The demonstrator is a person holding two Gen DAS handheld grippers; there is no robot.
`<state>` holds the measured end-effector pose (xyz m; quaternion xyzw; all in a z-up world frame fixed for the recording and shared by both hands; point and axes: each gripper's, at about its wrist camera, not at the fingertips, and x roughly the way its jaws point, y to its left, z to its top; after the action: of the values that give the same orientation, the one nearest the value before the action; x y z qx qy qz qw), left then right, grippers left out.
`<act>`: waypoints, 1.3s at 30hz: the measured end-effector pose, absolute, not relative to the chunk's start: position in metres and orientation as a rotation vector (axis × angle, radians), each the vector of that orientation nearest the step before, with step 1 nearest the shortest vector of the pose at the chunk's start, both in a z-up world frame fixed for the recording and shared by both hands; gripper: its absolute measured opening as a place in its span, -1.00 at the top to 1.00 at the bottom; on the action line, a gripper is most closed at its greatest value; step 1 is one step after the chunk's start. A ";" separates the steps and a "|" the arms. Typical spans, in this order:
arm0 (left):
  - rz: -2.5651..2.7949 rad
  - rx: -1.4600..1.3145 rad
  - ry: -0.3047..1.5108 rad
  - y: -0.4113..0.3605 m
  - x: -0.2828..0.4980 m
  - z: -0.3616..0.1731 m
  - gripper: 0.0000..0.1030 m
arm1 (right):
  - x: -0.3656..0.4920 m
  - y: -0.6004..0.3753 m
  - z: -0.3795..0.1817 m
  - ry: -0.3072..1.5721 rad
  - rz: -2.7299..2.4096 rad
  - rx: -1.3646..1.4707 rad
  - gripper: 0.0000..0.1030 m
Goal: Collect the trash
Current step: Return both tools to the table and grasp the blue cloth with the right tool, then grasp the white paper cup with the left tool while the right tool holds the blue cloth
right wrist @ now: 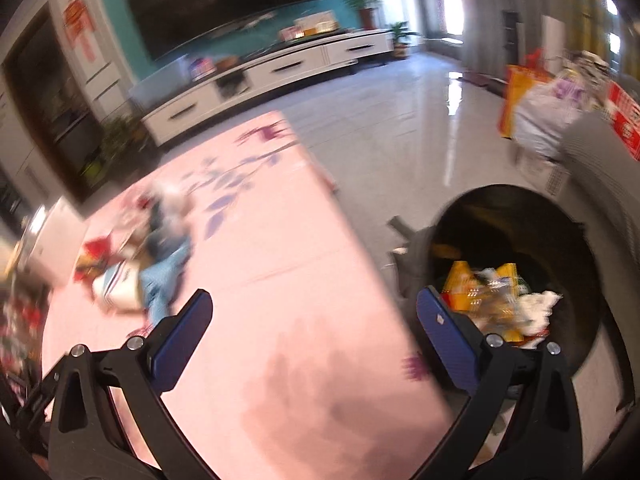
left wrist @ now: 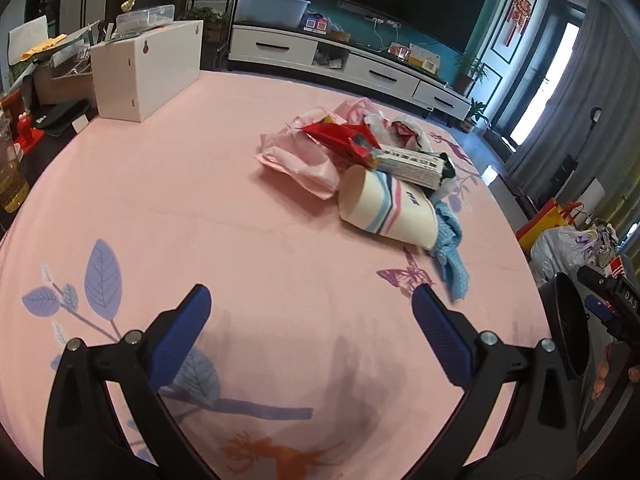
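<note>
A pile of trash lies on the pink tablecloth: a paper cup on its side, a pink plastic bag, a red wrapper, a striped box and a blue cloth. My left gripper is open and empty, low over the cloth, short of the pile. My right gripper is open and empty over the table's right edge. A black trash bin stands beside that edge with wrappers inside. The pile shows blurred in the right wrist view.
A white box stands at the table's far left corner. A bottle of yellow liquid is at the left edge. Bags sit on the floor to the right. A TV console lines the far wall.
</note>
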<state>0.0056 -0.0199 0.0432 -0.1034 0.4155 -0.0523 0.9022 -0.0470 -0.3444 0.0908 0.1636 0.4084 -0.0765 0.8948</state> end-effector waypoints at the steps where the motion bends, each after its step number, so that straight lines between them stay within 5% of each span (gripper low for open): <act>1: -0.105 -0.209 0.862 -0.019 0.008 0.042 -0.94 | -0.044 -0.336 0.089 0.847 -0.136 0.337 -0.94; 4: -0.111 -0.230 0.880 -0.017 0.014 0.040 -0.94 | -0.027 -0.309 0.083 0.877 -0.048 0.344 -0.90; 11: -0.115 -0.244 0.888 -0.016 0.029 0.042 -0.94 | 0.026 -0.251 0.083 0.951 0.101 0.228 -0.01; 26: -0.190 -0.110 0.930 -0.082 0.086 0.033 -0.94 | 0.096 -0.232 0.029 1.148 0.241 0.369 0.05; 27: -0.189 -0.101 0.940 -0.084 0.089 0.031 -0.94 | 0.096 -0.233 0.028 1.147 0.241 0.379 0.08; 29: -0.189 -0.088 0.956 -0.091 0.093 0.025 -0.94 | 0.095 -0.239 0.026 1.157 0.267 0.433 0.43; 39: -0.200 -0.051 0.988 -0.115 0.114 0.012 -0.94 | 0.087 -0.282 0.045 1.120 0.208 0.536 0.53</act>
<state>0.1137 -0.1146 0.0121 -0.0243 0.4731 -0.0958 0.8755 0.0875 -0.2817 0.0446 0.2506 0.5239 0.0973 0.8083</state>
